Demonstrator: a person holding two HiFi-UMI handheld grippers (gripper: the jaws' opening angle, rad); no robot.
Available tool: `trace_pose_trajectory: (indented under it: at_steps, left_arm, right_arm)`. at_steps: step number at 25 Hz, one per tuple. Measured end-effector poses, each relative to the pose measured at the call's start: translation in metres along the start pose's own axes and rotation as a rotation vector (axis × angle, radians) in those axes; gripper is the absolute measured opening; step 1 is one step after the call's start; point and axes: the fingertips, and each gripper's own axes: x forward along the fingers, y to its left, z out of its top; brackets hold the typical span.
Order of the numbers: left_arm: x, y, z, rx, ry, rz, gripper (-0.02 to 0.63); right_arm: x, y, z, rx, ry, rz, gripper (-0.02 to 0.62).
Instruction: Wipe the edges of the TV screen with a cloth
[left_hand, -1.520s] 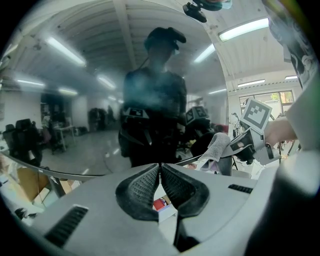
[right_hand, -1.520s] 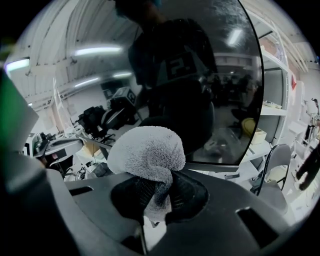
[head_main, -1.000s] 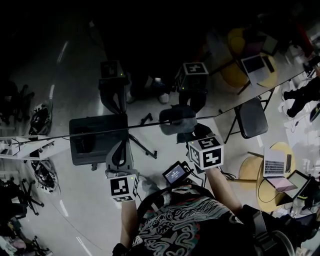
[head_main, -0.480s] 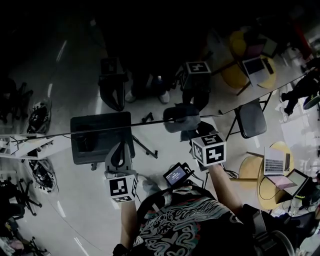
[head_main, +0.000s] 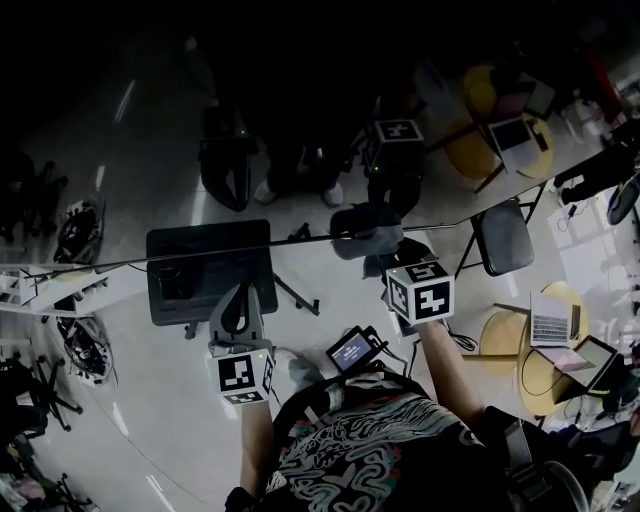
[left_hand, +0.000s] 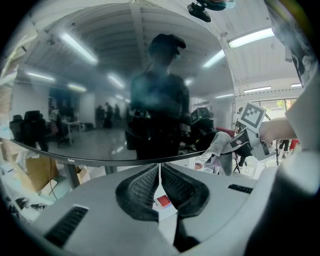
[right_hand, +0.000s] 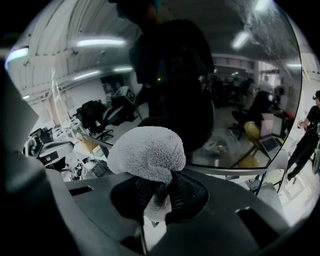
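The TV screen (head_main: 300, 120) is dark and mirror-like, and its lower edge (head_main: 200, 258) runs across the head view, rising to the right. My right gripper (head_main: 385, 255) is shut on a grey fluffy cloth (head_main: 366, 230), which is pressed against that edge. In the right gripper view the cloth (right_hand: 147, 152) bulges out above the jaws, with the screen's edge (right_hand: 225, 171) just behind it. My left gripper (head_main: 239, 292) hangs just below the edge, to the left, shut and empty. From the left gripper (left_hand: 160, 170) I see the edge (left_hand: 100, 161) and the cloth (left_hand: 220, 147) to the right.
A dark box-shaped stand (head_main: 205, 290) sits on the floor under the screen. A folding chair (head_main: 503, 240) and a round yellow table with laptops (head_main: 535, 350) are to the right. Clutter and bicycles (head_main: 85, 345) stand at the left. The screen reflects both grippers and the person.
My right gripper has slid the cloth a little to the right along the screen's lower edge. The left gripper has hardly moved.
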Motion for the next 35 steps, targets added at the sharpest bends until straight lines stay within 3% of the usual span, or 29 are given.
trace_pose_trajectory:
  at_steps: [14,35]
  left_arm:
    - [-0.022,0.041,-0.007,-0.02,-0.001,0.035,0.026]
    - [-0.018,0.083,-0.003,-0.035,-0.028,0.022,0.026]
  right_arm:
    - [0.014,0.041,0.005,0.006,0.004,0.029,0.069]
    - [0.032,0.083,0.013,0.044,-0.002,0.045,0.069]
